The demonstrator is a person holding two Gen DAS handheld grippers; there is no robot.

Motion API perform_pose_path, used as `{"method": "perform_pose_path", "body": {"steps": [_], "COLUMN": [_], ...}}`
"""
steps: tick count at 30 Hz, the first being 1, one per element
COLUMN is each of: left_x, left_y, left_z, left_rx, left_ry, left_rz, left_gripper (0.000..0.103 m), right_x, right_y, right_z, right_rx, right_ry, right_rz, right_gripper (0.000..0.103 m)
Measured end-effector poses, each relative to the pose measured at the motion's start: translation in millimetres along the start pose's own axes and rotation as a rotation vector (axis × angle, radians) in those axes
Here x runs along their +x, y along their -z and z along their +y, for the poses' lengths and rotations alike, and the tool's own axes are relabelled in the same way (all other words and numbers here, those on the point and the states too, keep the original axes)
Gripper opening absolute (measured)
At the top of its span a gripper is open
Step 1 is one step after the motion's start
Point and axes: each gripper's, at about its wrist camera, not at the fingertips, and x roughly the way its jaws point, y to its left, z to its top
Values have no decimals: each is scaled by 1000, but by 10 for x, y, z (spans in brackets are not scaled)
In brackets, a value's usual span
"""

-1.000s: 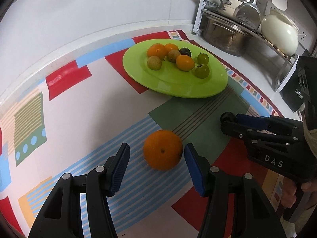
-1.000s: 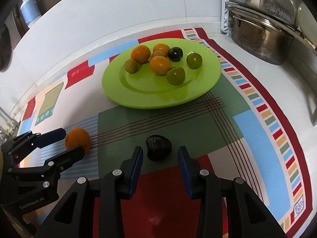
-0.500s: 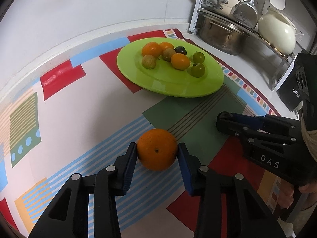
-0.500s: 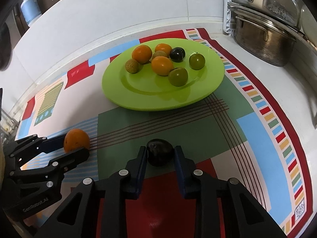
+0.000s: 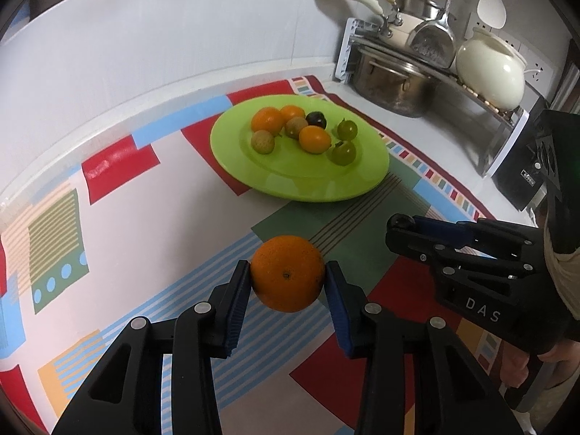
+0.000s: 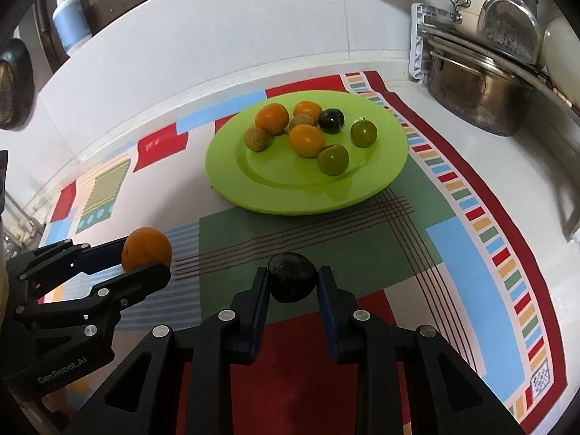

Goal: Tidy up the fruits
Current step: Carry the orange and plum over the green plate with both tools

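Note:
My left gripper [image 5: 288, 282] is shut on an orange [image 5: 287, 273] and holds it a little above the patterned mat; the orange also shows in the right wrist view [image 6: 146, 248]. My right gripper [image 6: 293, 282] is shut on a dark plum [image 6: 292, 277], lifted just off the mat. The right gripper also shows from the side in the left wrist view [image 5: 402, 228]. A green plate [image 5: 326, 188] lies farther back with several small fruits: oranges, green plums, a dark plum. It also shows in the right wrist view [image 6: 282, 195].
A colourful mat [image 6: 471, 253] covers the counter. A rack with a steel pot [image 5: 395, 87], ladle and cream kettle [image 5: 489, 69] stands at the back right. A black box [image 5: 525, 166] stands at the right. A soap bottle [image 6: 70, 18] stands on the back ledge.
Both grippers closed: the left on the orange, the right on the dark plum. Both fruits have since risen slightly off the mat.

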Motion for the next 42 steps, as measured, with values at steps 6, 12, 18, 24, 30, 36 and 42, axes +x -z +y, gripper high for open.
{"method": "perform_pose_path", "body": {"steps": [6,12,18,24,30,36,42], "left_x": [-161,-304,-433,-494,-540,-546,-502], "left_y": [-40,-95,-176,-277,-392,-539,-698], "left_z": [-43,-85,-132,-172,-210,-246,-244], "left_rx": [7,16,30,41,54,73,76], "left_ry": [8,15,17,19,15,7,8], "left_rz": [-42,-77,-119,-148,-179,-205,-217], "left_gripper": [41,41,41,41,41,41,41], "right_x": [-161,-358,-555,-665,-733,-758,-736], "right_y": [-1,-55,-136,-223,-306,-427,-554], "right_z": [36,82,125,120,96,57,23], "right_rx": [-6,-23,-39,-40,-36,-29,-31], "right_ry": [-4,3,9,12,20,24,37], "right_rz": [-34,-87,-143,-180,-210,-234,-249], "right_gripper": [28,28,28,28,28,28,28]}}
